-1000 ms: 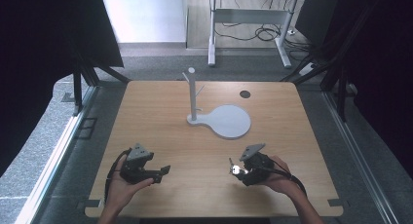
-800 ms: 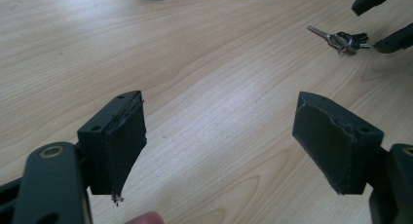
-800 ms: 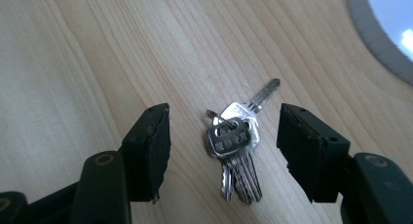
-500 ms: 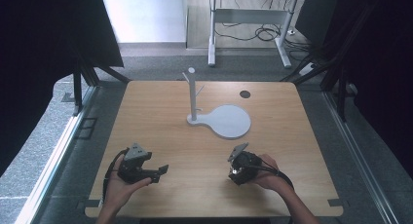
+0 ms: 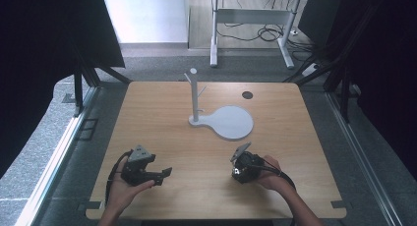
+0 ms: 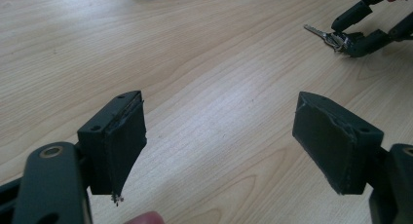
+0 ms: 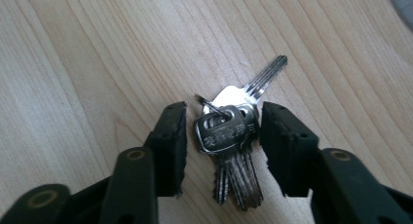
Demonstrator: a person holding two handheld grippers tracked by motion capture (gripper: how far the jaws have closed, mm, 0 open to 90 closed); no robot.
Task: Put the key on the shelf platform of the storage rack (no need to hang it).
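The right gripper (image 5: 237,168) stood low over the keys (image 7: 229,136), its jaws just closing, pads either side and not yet pressing. The left gripper (image 5: 164,173) was well apart from the keys, jaws wide.

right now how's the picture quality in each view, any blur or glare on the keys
Right gripper view: keys sharp, a soft sheen on the metal, the stamped lettering not readable. Left gripper view: near jaws crisp, the keys far off and small. High view: table evenly lit, surroundings dark, keys too tiny to make out.
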